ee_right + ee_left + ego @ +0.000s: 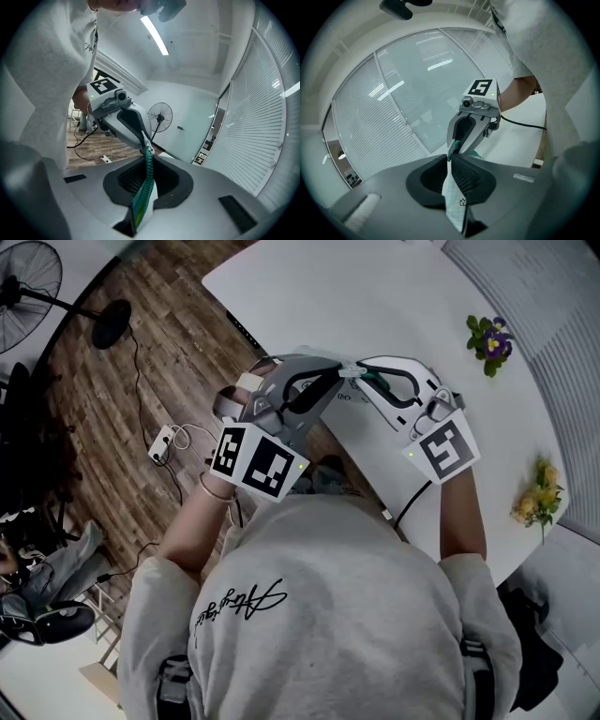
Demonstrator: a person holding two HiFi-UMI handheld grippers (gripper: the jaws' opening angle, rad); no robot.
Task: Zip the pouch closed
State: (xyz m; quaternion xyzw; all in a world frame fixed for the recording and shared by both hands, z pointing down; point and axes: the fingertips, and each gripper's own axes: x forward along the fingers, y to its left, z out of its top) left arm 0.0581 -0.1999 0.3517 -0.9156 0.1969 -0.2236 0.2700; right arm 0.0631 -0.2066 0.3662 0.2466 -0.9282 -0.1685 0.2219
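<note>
Grey sweatshirt [319, 615], left gripper [450, 158] jaws clamped on white pouch [454, 199] edge, right gripper [149, 157] jaws clamped on its teal zip [146, 180], over white surface [394, 296].

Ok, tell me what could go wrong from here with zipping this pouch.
1. The pouch is stretched between both grippers, each shut on just a thin edge: the left gripper on its white fabric, the right gripper on the green zipper. A hard pull could slip it free and drop it.
2. I cannot tell whether either holds the slider; if not, pulling apart would only strain the pouch, not zip it.
</note>
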